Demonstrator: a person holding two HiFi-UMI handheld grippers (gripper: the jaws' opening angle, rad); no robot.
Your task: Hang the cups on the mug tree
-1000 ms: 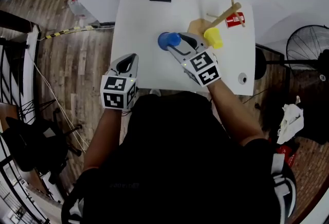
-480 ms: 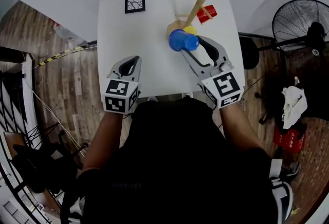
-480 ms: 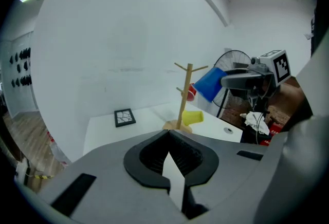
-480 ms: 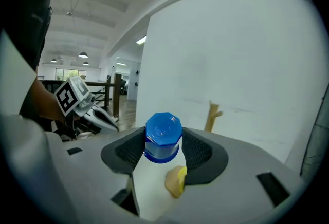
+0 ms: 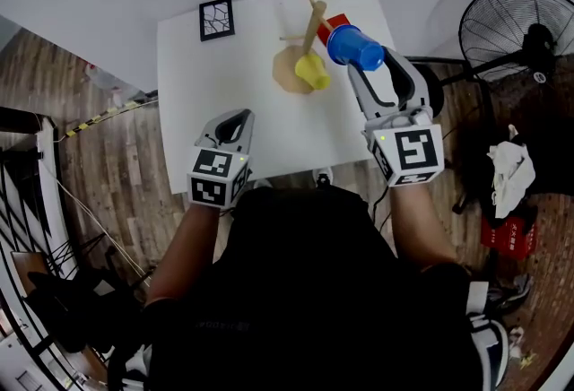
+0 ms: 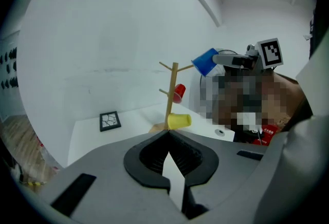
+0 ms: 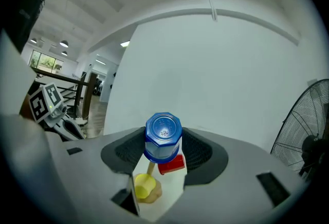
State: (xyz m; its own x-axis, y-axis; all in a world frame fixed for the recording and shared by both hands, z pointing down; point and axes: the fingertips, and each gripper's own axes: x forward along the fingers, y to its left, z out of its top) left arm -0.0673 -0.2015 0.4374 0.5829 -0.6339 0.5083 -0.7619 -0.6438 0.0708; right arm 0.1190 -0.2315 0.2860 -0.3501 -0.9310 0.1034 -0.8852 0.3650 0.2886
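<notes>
Blue cup point(image 7: 163, 137) between right fingers point(image 7: 197, 154)

head view: steeply down | left gripper view: far | right gripper view: near | shared: mug tree point(image 5: 310, 21)

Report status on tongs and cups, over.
Right tongs shut on blue cup, by top peg of mug tree. Left tongs shut, empty. Red cup, yellow cup at tree. Nothing blocking.

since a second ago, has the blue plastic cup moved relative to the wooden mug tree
Yes. The blue plastic cup, held in the right gripper, has crossed from the left of the wooden mug tree to its right.
</notes>
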